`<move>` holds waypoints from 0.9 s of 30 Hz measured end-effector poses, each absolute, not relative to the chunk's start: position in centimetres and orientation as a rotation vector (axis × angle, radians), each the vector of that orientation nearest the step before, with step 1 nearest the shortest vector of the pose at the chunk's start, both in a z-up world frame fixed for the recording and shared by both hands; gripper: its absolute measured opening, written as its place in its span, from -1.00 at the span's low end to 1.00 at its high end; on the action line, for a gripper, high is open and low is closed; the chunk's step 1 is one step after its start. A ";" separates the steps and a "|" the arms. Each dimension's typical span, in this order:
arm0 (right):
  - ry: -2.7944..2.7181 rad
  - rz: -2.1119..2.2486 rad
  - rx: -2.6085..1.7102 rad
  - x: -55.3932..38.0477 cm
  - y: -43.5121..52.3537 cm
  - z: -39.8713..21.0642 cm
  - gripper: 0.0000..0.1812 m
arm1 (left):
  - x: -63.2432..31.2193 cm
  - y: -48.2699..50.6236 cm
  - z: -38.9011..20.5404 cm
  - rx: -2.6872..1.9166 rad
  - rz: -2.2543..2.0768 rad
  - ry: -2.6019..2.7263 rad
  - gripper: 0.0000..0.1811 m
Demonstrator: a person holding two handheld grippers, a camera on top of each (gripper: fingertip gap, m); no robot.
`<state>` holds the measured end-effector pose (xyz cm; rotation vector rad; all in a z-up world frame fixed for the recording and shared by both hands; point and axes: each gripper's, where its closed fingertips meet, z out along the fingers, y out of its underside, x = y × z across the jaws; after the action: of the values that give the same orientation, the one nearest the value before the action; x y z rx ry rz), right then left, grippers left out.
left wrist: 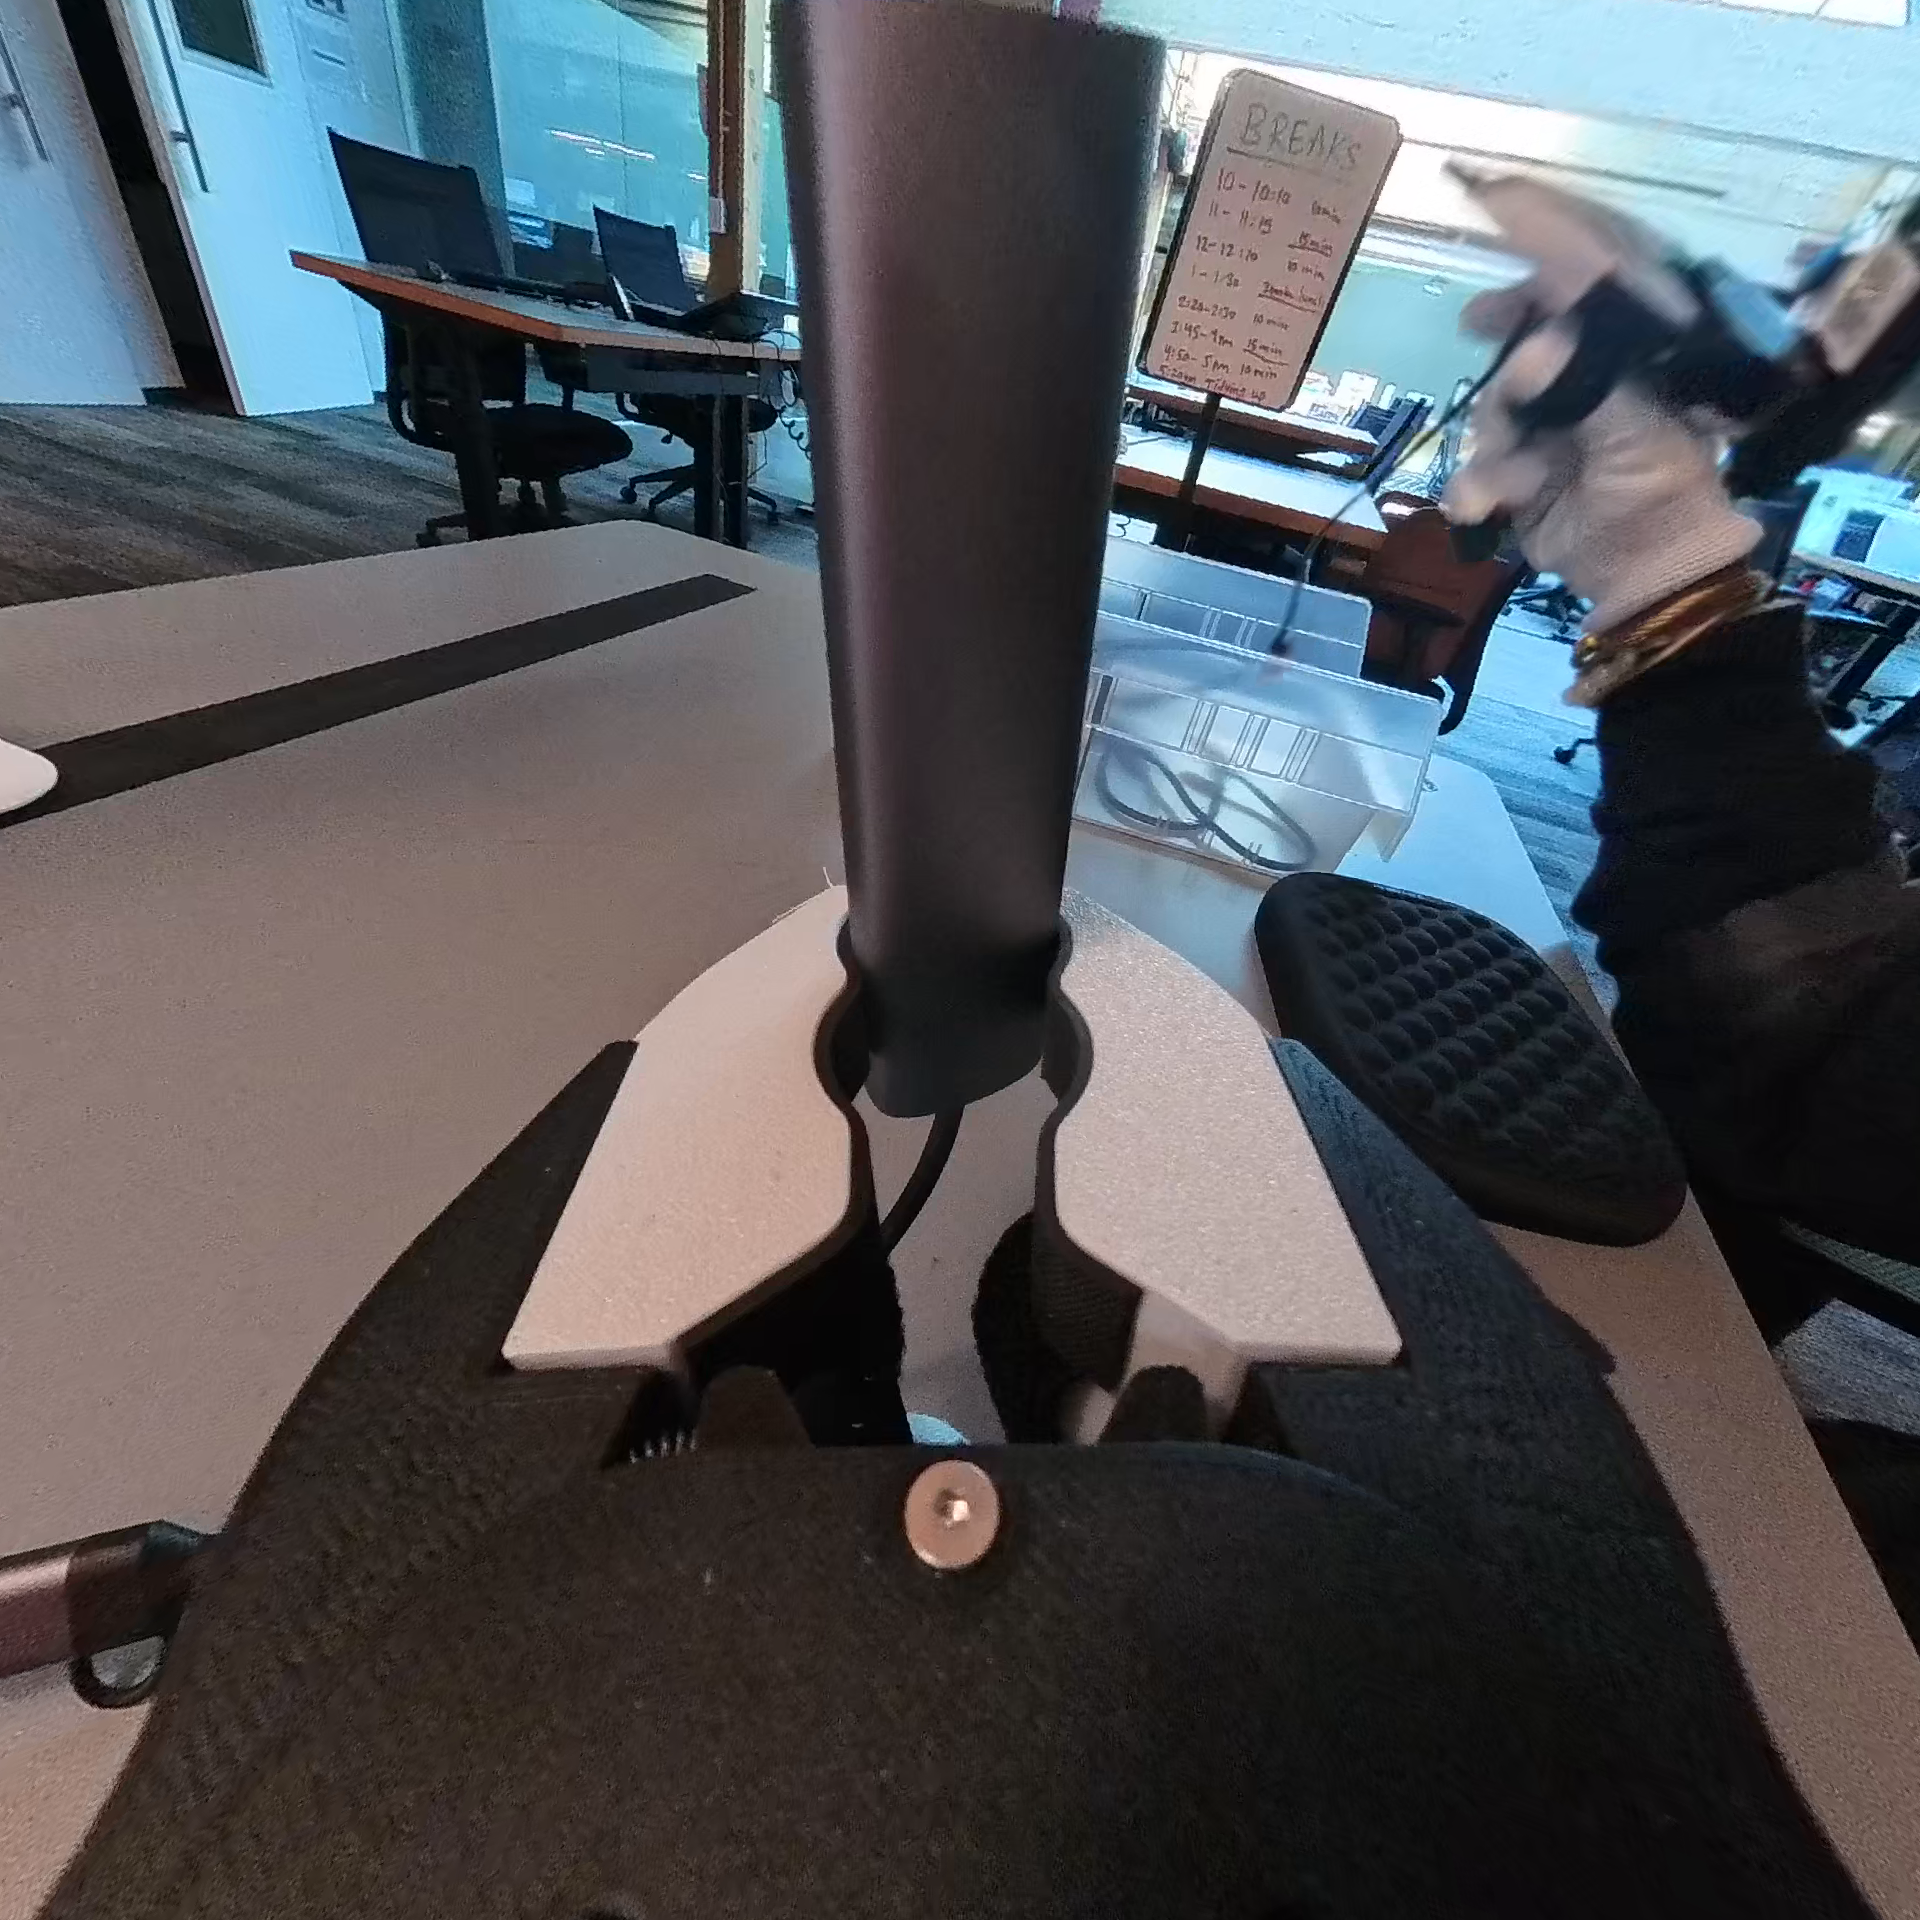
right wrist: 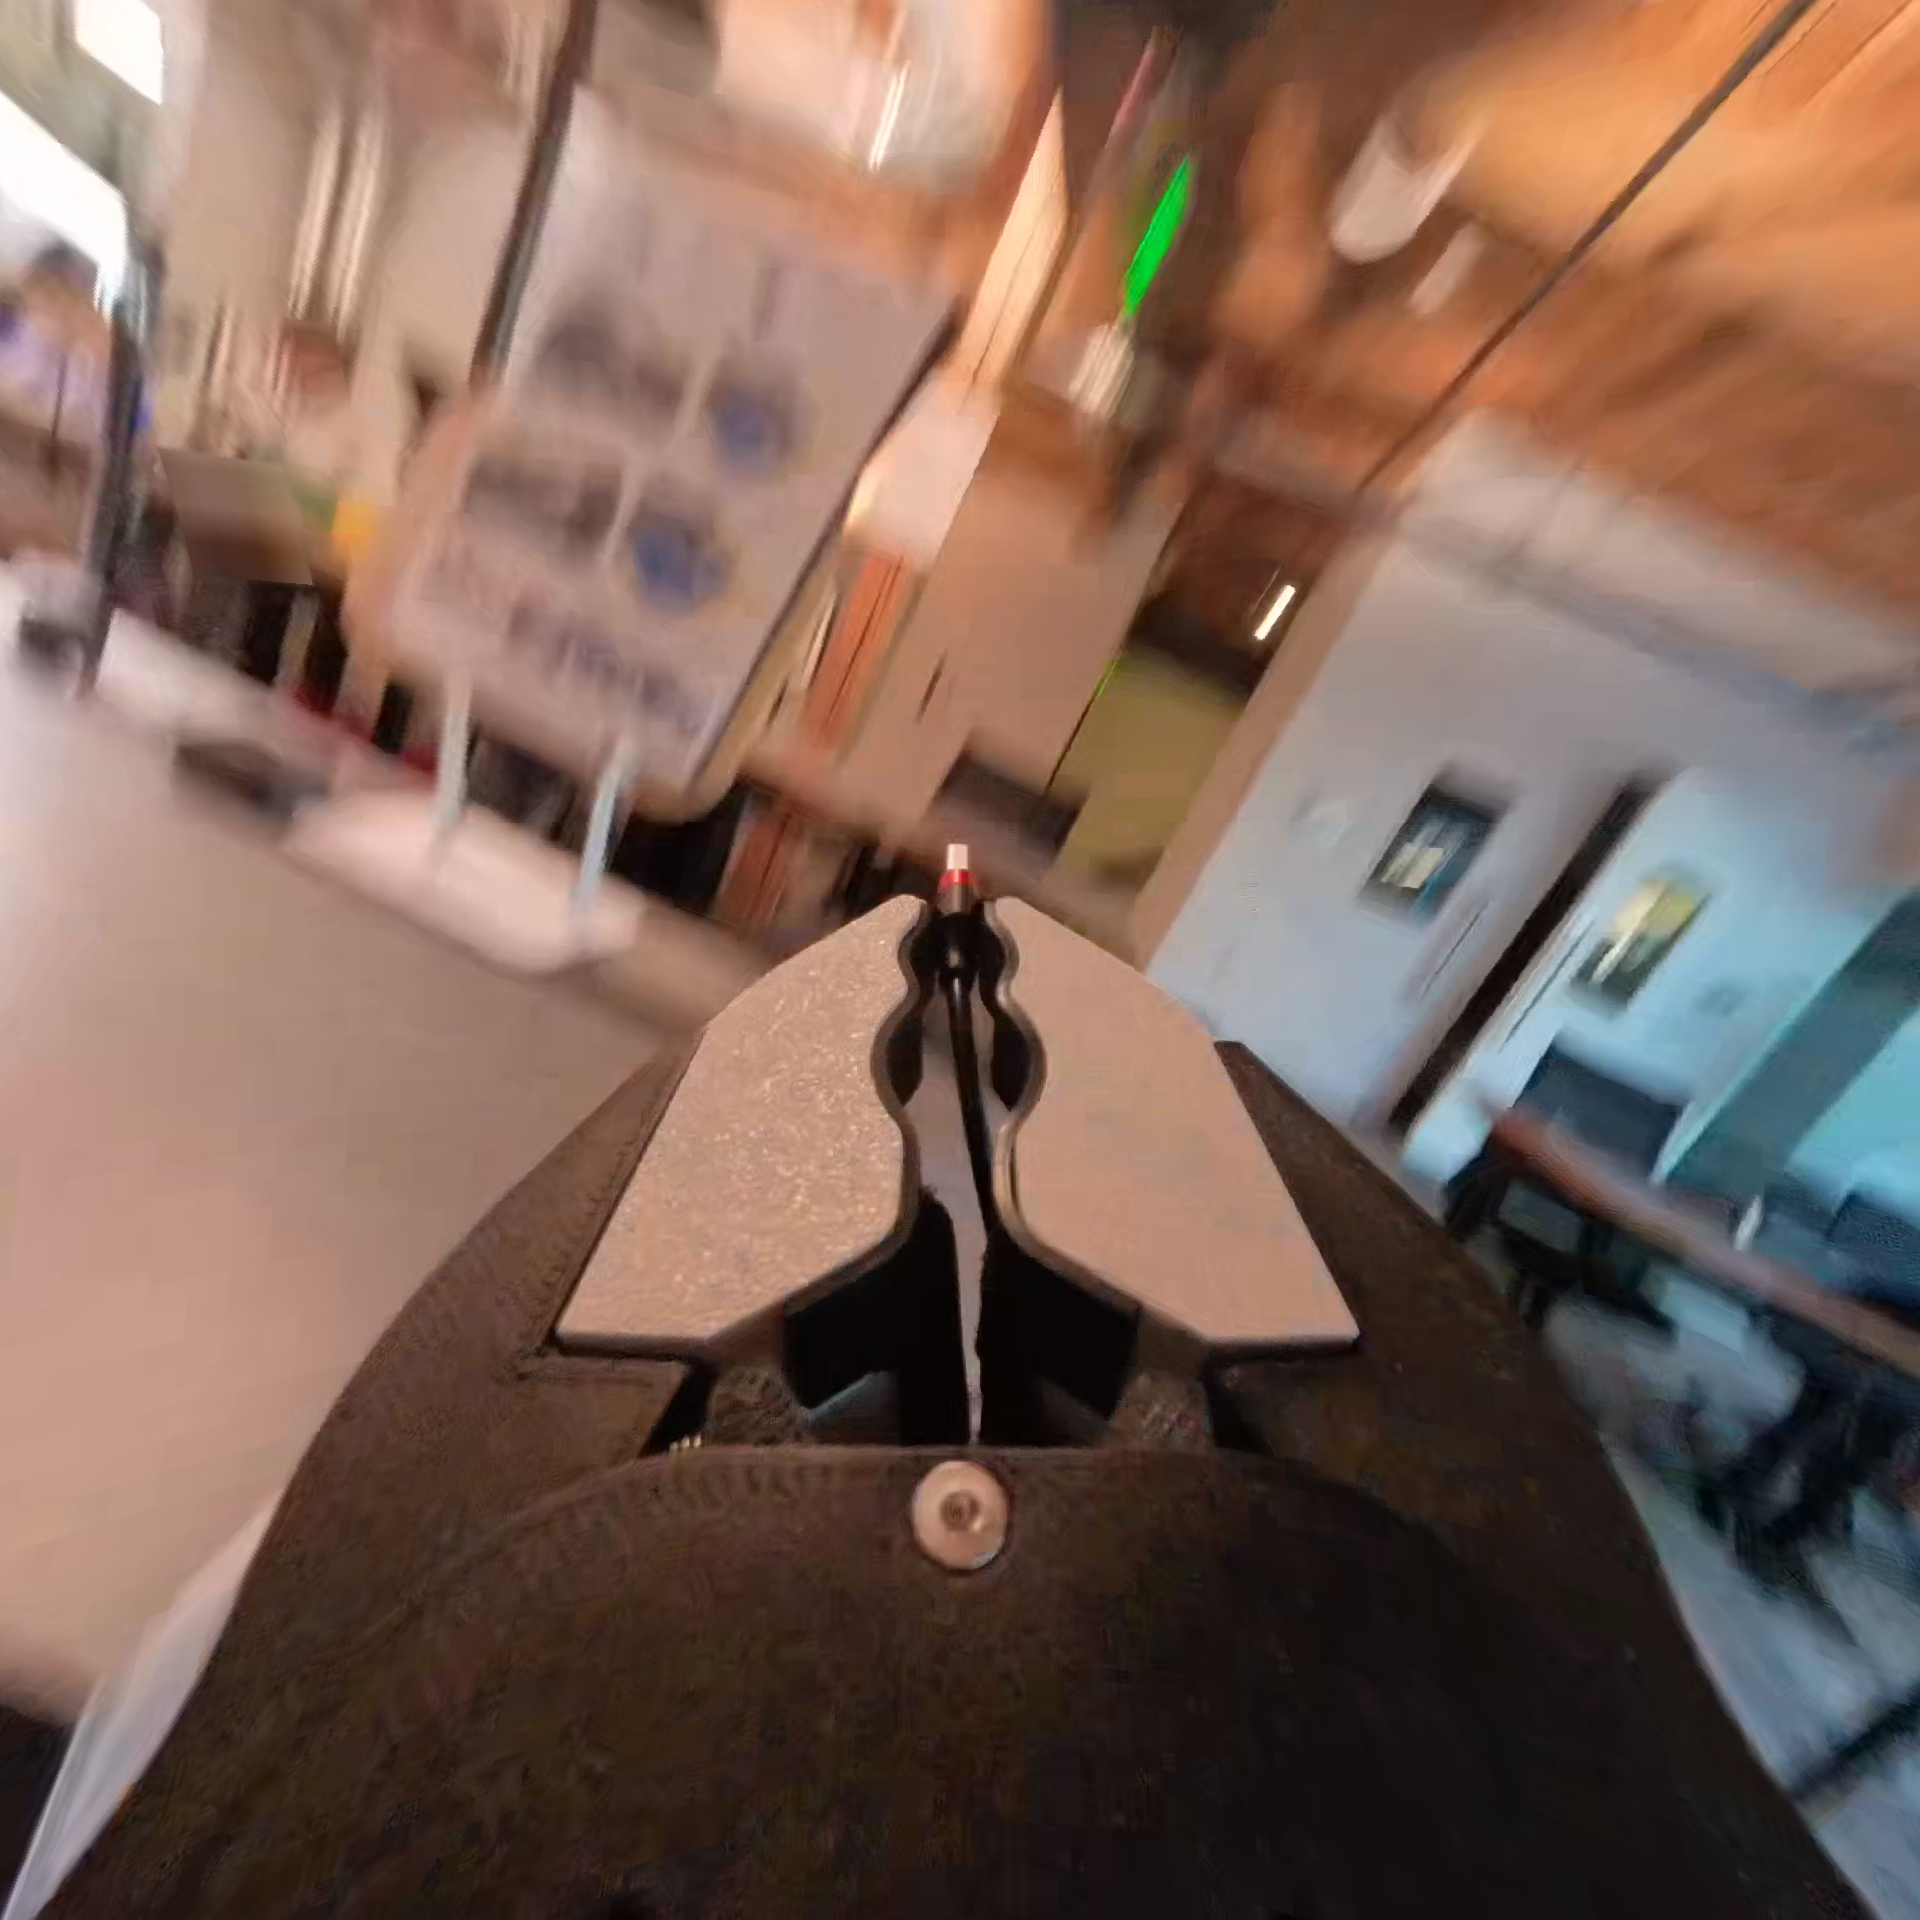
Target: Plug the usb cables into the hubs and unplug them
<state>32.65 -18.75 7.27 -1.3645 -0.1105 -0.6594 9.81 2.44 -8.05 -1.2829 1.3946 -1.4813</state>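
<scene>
Dark grey hub, a long stiff metal-looking bar, stands upright mid-frame in the left wrist view, clamped at its lower end in the notch between the left gripper's white pads. Jaws narrowed onto it, not fully shut. Its own lead hangs out the bottom between the fingers. Looks rigid and light; smooth sides could slip or twist under plug force, so grip low and firm as it is.

Right gripper is nearly shut on a thin black cable, small plug tip with a red band poking just past the fingertips. Cable is limp, so holding right behind the plug is correct; tip is small and likely bends if jammed off-axis.

Pose: right hand, white glove, sits raised at upper right of the left view, well apart from the hub, blurred. Right view is heavily blurred, aimed up at the room. Spare cable coiled in a clear tray behind the hub, on the table.

Plug not yet near a port.
</scene>
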 end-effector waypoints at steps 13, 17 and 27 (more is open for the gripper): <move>-0.059 -0.550 -1.727 31.9 -16.7 2.9 -0.47 | 3.9 5.0 -15.2 -1.902 -0.668 2.027 -0.68; -0.217 -0.298 -1.764 26.1 -14.1 2.5 -0.04 | 3.6 3.9 -16.5 -1.916 -0.663 2.108 -0.68; -0.722 0.091 -1.925 11.9 -3.8 -6.9 -0.07 | 4.4 2.5 -16.4 -1.714 -0.645 2.180 -0.68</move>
<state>11.92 -3.77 -6.86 -1.9249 -0.7217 0.0914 4.44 2.55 -16.40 -1.7145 2.1798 -0.6449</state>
